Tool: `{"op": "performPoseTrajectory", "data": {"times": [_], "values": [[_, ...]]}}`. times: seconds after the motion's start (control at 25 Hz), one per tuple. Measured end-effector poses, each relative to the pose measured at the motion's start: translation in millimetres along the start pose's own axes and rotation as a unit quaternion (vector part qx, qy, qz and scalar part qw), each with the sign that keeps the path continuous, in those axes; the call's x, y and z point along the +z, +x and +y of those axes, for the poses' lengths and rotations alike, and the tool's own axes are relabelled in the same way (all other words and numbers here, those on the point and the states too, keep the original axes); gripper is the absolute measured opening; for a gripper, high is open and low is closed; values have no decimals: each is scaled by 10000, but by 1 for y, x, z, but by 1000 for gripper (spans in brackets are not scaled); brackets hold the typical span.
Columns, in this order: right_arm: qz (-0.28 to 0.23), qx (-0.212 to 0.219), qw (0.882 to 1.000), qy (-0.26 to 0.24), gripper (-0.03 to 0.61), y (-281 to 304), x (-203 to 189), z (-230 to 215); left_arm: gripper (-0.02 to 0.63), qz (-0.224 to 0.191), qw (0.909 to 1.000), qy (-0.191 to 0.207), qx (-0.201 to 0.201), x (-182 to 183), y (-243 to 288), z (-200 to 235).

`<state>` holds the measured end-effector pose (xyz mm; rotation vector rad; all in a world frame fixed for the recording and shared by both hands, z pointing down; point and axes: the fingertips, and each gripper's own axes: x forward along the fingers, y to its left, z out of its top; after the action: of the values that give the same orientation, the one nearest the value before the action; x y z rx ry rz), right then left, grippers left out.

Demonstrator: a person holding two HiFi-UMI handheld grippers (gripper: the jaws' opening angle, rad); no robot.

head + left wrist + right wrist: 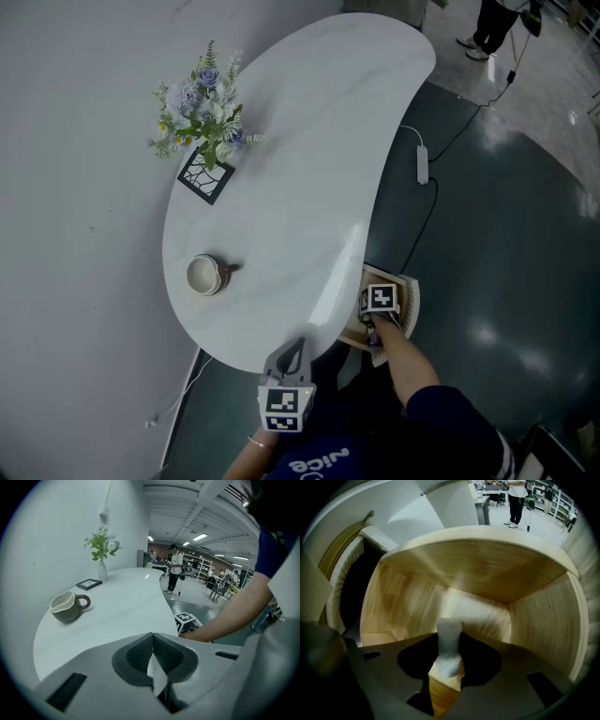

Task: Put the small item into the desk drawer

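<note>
A small pale grey item [450, 627] stands upright between the dark pads of my right gripper [450, 642], which is shut on it. It hangs inside the open light-wood drawer [417, 606], a little above the drawer floor. In the head view the right gripper [378, 314] points down into that drawer [410, 298], which sticks out from under the white curved desk [281, 187]; the item is hidden there. My left gripper [291, 354] rests over the desk's near edge, and its pads [152, 639] are pressed together with nothing between them.
On the desk stand a beige mug [204, 275], a vase of flowers [206, 112] and a black-framed square [204, 175]. A white power strip with its cable [422, 164] lies on the dark floor to the right. A person [492, 28] stands far off.
</note>
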<state>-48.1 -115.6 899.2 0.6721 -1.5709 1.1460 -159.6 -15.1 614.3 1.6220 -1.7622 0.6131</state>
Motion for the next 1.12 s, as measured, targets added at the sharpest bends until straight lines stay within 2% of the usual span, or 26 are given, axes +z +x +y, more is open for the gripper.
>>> {"op": "performPoseTrajectory", "data": {"times": [0.2, 0.32, 0.48, 0.6, 0.72, 0.84, 1.12], "values": [[116, 25, 9999, -89, 143, 5, -1, 3, 5, 16, 9999, -6, 111, -1, -2, 6], [180, 74, 9997, 128, 143, 8, -6, 3, 3, 21, 9999, -5, 128, -3, -4, 7], [188, -13, 9998, -38, 147, 11, -5, -2, 3, 32, 9999, 4, 119, -4, -4, 8], [206, 109, 9997, -9, 206, 9, -6, 5, 3, 23, 10000, 6, 72, -4, -4, 7], [174, 233, 9996, 4, 210, 1, -5, 11, 3, -36, 10000, 25, 25, -1, -3, 4], [130, 348, 9993, 68, 252, -9, -4, 15, 3, -121, 9999, 11, 0, 2, -4, 3], [-42, 404, 9988, 279, 265, -30, -4, 19, 3, -340, 9994, -59, -19, 8, -8, -2]]}}
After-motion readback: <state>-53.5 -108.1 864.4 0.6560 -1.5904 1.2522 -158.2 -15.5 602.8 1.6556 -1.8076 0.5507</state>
